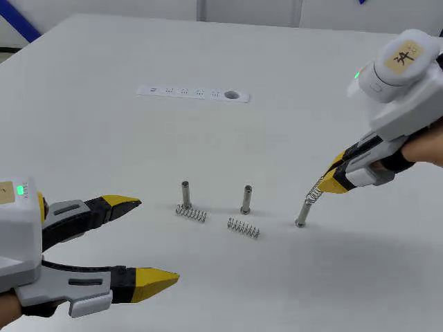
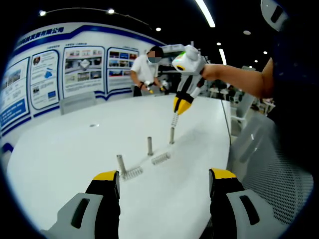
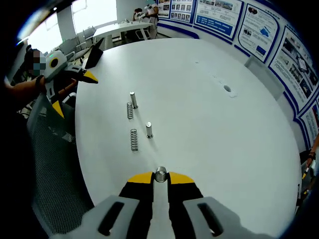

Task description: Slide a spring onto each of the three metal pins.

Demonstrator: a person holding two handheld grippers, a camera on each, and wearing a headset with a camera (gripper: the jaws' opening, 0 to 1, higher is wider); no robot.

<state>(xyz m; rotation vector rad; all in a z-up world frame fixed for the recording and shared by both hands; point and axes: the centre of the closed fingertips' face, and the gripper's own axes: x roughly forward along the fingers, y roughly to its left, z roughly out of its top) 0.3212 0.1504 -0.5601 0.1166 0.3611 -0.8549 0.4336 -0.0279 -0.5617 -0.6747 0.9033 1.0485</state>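
Observation:
Three short metal pins stand upright on the white table: the left pin (image 1: 185,194), the middle pin (image 1: 246,199) and the right pin (image 1: 303,213). One loose spring (image 1: 191,213) lies at the left pin's foot. A second loose spring (image 1: 243,227) lies in front of the middle pin. My right gripper (image 1: 331,181) is shut on a third spring (image 1: 315,193), which hangs slanted with its lower end at the top of the right pin. In the right gripper view that spring (image 3: 160,175) sits end-on between the shut jaws. My left gripper (image 1: 158,240) is open, with nothing in it, left of the pins.
A white socket strip (image 1: 192,93) is set flush in the table behind the pins. The table's rounded edge (image 2: 227,149) runs near a mesh chair (image 2: 269,164). A person (image 2: 144,72) stands far behind the table.

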